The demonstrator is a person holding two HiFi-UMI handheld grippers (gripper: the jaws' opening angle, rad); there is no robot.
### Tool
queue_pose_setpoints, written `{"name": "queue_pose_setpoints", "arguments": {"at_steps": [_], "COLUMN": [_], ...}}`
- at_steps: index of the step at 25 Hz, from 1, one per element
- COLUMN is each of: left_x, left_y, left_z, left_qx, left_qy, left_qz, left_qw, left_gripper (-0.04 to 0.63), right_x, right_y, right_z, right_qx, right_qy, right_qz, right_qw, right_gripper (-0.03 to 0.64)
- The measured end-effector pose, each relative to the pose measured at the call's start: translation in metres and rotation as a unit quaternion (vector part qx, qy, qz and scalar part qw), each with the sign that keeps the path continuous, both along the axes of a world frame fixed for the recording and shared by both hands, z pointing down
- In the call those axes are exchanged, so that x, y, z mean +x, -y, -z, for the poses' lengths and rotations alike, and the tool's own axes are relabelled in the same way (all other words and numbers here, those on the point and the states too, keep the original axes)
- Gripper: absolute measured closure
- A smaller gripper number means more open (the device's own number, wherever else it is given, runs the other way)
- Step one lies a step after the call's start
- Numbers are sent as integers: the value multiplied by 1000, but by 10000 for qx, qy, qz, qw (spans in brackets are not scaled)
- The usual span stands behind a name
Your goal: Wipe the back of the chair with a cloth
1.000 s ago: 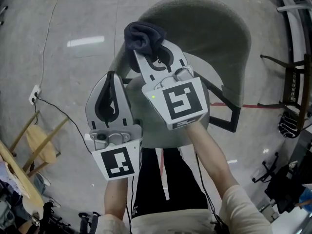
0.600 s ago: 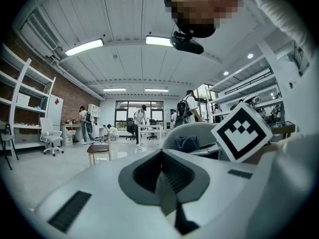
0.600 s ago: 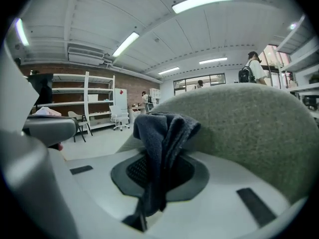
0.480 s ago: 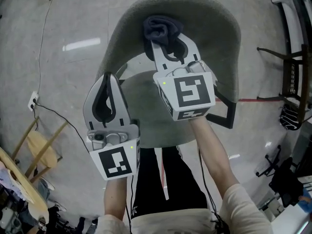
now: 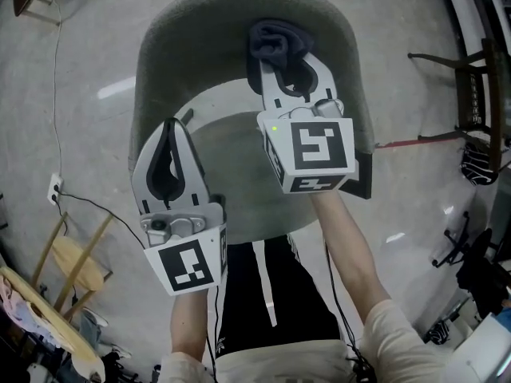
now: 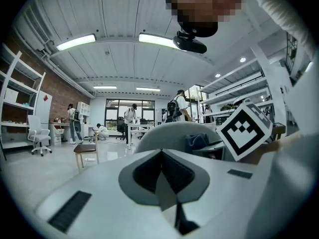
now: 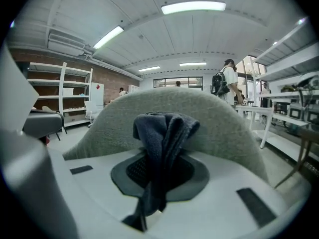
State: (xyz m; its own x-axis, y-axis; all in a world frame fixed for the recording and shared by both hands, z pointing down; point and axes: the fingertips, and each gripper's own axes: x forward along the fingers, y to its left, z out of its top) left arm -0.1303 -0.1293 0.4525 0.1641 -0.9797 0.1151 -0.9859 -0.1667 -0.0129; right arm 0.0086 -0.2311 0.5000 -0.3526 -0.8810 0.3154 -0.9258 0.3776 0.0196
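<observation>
I am holding the right gripper (image 5: 277,64) out over the chair, and its jaws are clamping a dark blue cloth (image 5: 274,41). In the right gripper view the cloth (image 7: 162,133) is bunching up above the closed jaws in a thick fold, with a thinner tail running down between them. Right behind it the grey upholstered chair back (image 7: 224,126) is filling the middle of that view. From the head view the cloth is sitting at the inner face of the chair back (image 5: 164,50), a little right of centre and just below the top edge; I cannot tell whether it is actually pressing on the fabric.

I am keeping the left gripper (image 5: 169,131) lower and nearer to me, over the left edge of the round seat (image 5: 235,178), well apart from the cloth. Its jaws are resting together, pad against pad, as the left gripper view (image 6: 162,176) shows, and from there I am seeing the chair back (image 6: 159,133) and the cloth (image 6: 196,142) beyond it, beside the right gripper's marker cube (image 6: 245,130).

The chair is standing on a glossy grey floor (image 5: 76,126). A black cable (image 5: 104,202) is trailing across it from a white socket (image 5: 54,187) at the left, and a wooden stool (image 5: 76,263) is standing below that. A dark-framed chair (image 5: 477,94) is standing at the right edge.
</observation>
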Motion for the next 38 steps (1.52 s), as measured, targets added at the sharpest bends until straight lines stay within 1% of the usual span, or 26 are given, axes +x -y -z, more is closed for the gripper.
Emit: {"name": "queue_pose_setpoints", "arguments": {"at_steps": [8, 15, 19, 27, 29, 33, 35, 38], "left_x": [37, 50, 52, 39, 32, 15, 7, -8], "left_y": [8, 11, 11, 8, 6, -4, -10, -20], "left_z": [-2, 1, -1, 0, -1, -2, -3, -6], "left_qx": [-33, 36, -71, -47, -54, -52, -37, -44], "left_qy": [-38, -6, 13, 24, 21, -24, -8, -71], "left_qz": [-373, -618, -627, -505, -409, -129, -48, 149], "left_qw": [9993, 9981, 9980, 9987, 9991, 9999, 10000, 9999], "left_gripper": [580, 580, 580, 580, 580, 580, 580, 580], "right_x": [56, 85, 95, 99, 97, 87, 72, 33], "right_y": [-9, -21, -26, -30, -31, -36, -41, -49], "right_z": [3, 7, 7, 7, 7, 7, 9, 9], "right_qx": [-62, -35, -24, 18, 43, 53, 118, 262], "right_qy": [-63, -163, -171, -237, -258, -83, -84, -133], "right_qz": [-634, -974, -1046, -1153, -1118, -867, -602, -13], "right_qw": [9980, 9951, 9944, 9930, 9934, 9962, 9981, 9996], "right_gripper": [558, 558, 558, 558, 558, 558, 558, 558]}}
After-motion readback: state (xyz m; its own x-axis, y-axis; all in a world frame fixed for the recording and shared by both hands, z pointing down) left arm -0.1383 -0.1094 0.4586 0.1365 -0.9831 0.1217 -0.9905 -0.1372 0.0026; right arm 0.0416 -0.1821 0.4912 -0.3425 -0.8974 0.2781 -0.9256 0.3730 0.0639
